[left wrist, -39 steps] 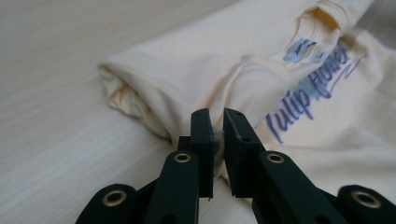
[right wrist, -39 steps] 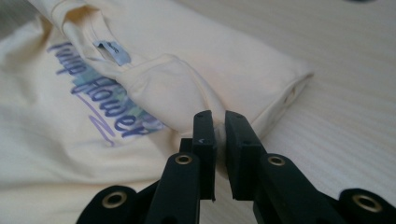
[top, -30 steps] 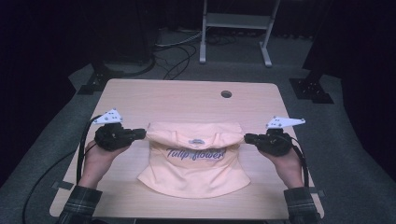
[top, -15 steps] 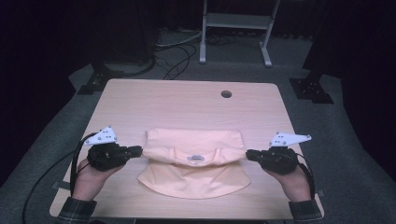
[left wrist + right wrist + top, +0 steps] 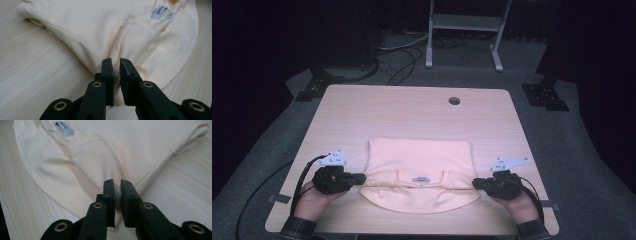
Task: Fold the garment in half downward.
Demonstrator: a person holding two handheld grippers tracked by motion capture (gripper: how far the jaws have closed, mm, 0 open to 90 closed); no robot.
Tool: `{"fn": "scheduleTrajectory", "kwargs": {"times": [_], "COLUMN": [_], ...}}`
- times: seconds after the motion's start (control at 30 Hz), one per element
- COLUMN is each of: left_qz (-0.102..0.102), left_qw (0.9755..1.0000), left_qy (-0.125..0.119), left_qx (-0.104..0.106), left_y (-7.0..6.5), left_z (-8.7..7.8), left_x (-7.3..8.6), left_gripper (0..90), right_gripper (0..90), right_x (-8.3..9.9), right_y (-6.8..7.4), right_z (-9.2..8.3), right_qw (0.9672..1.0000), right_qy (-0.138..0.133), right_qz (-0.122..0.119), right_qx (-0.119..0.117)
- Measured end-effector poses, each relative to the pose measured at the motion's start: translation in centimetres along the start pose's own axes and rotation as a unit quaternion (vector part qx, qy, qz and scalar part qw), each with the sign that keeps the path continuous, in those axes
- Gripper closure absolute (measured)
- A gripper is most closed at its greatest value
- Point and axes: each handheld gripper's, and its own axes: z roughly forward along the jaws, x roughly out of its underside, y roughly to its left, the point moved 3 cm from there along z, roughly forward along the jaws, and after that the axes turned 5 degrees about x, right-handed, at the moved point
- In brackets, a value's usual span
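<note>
A pale peach T-shirt lies folded on the near half of the wooden bench, its small neck labels too blurred to read. The left claw is clamped on the fabric at the shirt's left edge and the right claw on its right edge, each pinching a bunched fold between nearly closed jaws. The far half of the bench is bare wood around a round cable hole, and narrow strips of open bench flank both hands near the side edges.

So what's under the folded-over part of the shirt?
More of the same peach shirt: its rounded hem sticks out toward the person. The wooden table lies beneath. The printed front is covered.
</note>
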Motion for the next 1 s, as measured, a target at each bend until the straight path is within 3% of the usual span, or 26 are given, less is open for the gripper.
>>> {"fn": "scheduleTrajectory", "kwargs": {"times": [0.17, 0.4, 0.5, 0.67, 0.7, 1.0], "left_qz": [-0.009, -0.011, -0.013, -0.014, -0.014, -0.011], "left_qw": [0.9996, 0.9989, 0.9986, 0.9987, 0.9989, 0.9995], "left_qy": [0.027, 0.044, 0.049, 0.046, 0.043, 0.031], "left_qx": [0.007, 0.011, 0.014, 0.019, 0.013, 0.001], "left_y": [0.4, 0.6, 0.6, 0.5, 0.4, 0.6], "left_z": [0.8, 1.1, 1.4, 1.4, 1.4, 1.6], "left_x": [0.7, 1.1, 1.3, 1.3, 1.4, 1.5], "left_gripper": [81.7, 73.5, 66.1, 55.5, 47.9, 32.5], "right_gripper": [82.8, 78.2, 65.9, 53.7, 48.1, 26.2], "right_x": [0.5, 0.6, 0.7, 1.0, 1.1, 1.4], "right_y": [0.1, 0.0, 0.0, 0.2, 0.3, 0.4], "right_z": [0.8, 0.9, 0.9, 0.9, 0.9, 1.1], "right_qw": [0.9998, 0.9998, 0.9999, 0.9998, 0.9998, 0.9995], "right_qy": [0.02, 0.016, 0.011, 0.0, -0.003, -0.015], "right_qz": [-0.005, -0.004, 0.001, -0.002, -0.003, -0.002], "right_qx": [-0.002, -0.007, -0.008, -0.019, -0.018, -0.027]}}
